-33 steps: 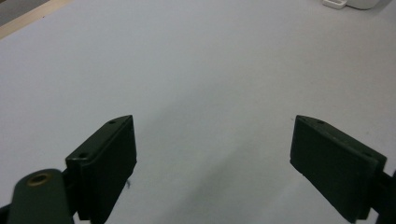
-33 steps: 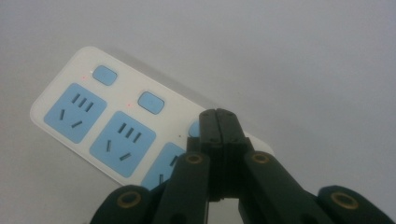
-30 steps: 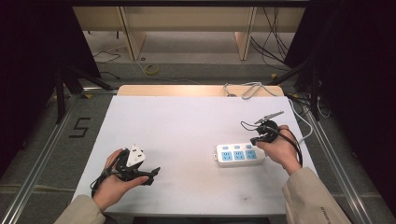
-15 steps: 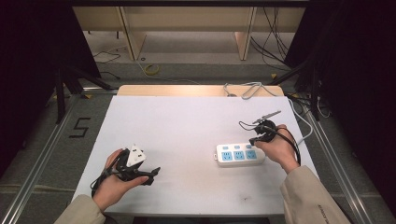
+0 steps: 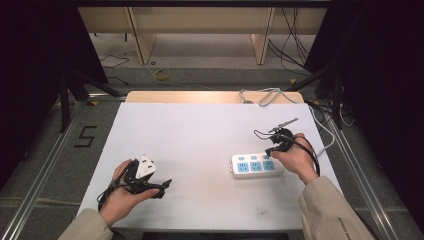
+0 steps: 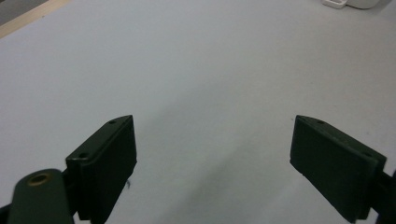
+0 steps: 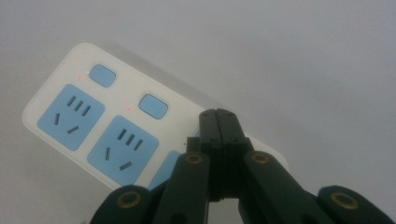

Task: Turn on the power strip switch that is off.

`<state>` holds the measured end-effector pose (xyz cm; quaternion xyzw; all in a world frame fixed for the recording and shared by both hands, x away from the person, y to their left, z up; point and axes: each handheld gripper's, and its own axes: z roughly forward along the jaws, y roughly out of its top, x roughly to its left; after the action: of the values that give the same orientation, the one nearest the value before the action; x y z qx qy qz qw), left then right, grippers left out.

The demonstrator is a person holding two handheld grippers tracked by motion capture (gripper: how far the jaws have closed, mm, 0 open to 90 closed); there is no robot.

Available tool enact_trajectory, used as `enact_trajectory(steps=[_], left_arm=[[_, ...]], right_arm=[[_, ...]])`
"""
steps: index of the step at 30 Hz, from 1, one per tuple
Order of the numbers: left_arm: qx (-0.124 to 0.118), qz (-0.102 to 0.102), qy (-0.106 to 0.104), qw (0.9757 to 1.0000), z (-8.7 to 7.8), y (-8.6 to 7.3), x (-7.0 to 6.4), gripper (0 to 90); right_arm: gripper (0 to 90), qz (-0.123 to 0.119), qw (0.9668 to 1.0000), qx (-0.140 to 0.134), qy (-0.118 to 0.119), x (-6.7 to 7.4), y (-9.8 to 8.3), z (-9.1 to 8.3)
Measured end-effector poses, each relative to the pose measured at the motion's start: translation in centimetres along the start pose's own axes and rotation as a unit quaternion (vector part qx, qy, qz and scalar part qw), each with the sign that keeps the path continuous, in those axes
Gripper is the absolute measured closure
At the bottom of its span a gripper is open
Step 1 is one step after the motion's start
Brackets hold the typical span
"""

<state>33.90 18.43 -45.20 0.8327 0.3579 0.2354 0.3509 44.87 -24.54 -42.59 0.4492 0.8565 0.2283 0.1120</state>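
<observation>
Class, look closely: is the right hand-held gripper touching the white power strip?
Cannot tell. In the right gripper view, the shut right hand-held gripper overlaps the power strip by its third switch, but its tips hide any contact or gap.

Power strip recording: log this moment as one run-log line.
right gripper: shut, tips over third switch area of power strip | two switch lights red | left gripper: open, nothing between jaws | table

White power strip [image 5: 256,166] with blue sockets and switches lies flat near the table's right edge.
</observation>
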Motion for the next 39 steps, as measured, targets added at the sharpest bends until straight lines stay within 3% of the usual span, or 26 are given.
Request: enact_trajectory(steps=[39], left_arm=[[-0.001,0.001,0.000,1.0000,0.01,0.06,-0.06,14.3]], right_arm=[[90.0,-0.014,0.9998,0.015,-0.008,0.53,0.62,0.94]])
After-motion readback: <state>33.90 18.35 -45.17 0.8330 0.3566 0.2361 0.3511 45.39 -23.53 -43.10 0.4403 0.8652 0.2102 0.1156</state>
